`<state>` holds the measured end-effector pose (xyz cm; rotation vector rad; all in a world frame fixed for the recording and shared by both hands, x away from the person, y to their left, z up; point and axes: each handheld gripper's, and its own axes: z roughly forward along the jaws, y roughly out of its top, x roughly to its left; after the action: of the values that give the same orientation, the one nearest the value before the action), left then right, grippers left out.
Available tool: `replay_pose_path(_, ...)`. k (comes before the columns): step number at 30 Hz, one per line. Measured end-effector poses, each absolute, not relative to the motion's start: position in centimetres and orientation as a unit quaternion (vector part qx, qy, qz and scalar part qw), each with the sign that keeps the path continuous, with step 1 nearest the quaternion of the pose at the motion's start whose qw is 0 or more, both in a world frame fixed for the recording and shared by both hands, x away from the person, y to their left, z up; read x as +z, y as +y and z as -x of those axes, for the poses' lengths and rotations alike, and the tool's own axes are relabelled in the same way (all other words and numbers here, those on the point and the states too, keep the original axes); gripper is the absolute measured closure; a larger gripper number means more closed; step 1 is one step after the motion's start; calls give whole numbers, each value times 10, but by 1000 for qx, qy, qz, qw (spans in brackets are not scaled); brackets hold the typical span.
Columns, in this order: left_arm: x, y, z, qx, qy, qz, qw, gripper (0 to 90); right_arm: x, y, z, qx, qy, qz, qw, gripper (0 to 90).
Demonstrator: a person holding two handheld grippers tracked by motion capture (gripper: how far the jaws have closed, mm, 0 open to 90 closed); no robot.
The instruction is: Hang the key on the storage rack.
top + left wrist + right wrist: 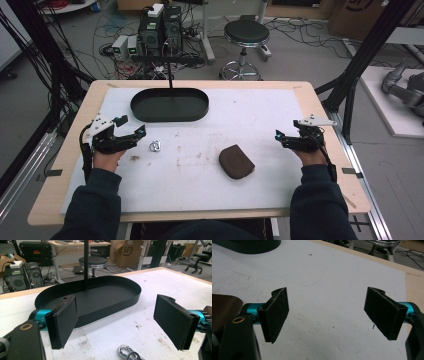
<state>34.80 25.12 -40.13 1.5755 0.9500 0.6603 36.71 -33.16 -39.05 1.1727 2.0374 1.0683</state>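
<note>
My left gripper [141, 131] rests at the left of the white mat, jaws wide open and empty [120, 322]. A small silver carabiner [155, 145] lies on the mat just right of its tips, seen near the bottom edge [128, 353] in the left gripper view. A black oval tray [169, 105] sits at the back, directly ahead of the left jaws [100, 295]. A brown pouch [236, 161] lies right of centre, and its edge shows at the left [223, 310] of the right gripper view. My right gripper [278, 136] is at the right side, open with nothing between its pads [329, 315].
A thin black post [170, 75] stands behind the tray. The white mat [200, 175] covers a wooden table [60, 165]. Beyond the far edge are a stool [246, 35], computer towers [160, 30] and floor cables. Black frame struts rise at both sides.
</note>
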Motion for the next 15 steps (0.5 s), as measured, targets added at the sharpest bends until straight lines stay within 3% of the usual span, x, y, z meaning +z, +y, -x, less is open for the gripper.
replay_pose_path(8,-404,249,-350,270,405,-677,551,201,-391,-334,-368,401,761,-432,271,203)
replay_pose_path(15,-407,248,-347,263,388,-697,544,288,-391,-333,-367,401,763,-426,277,203)
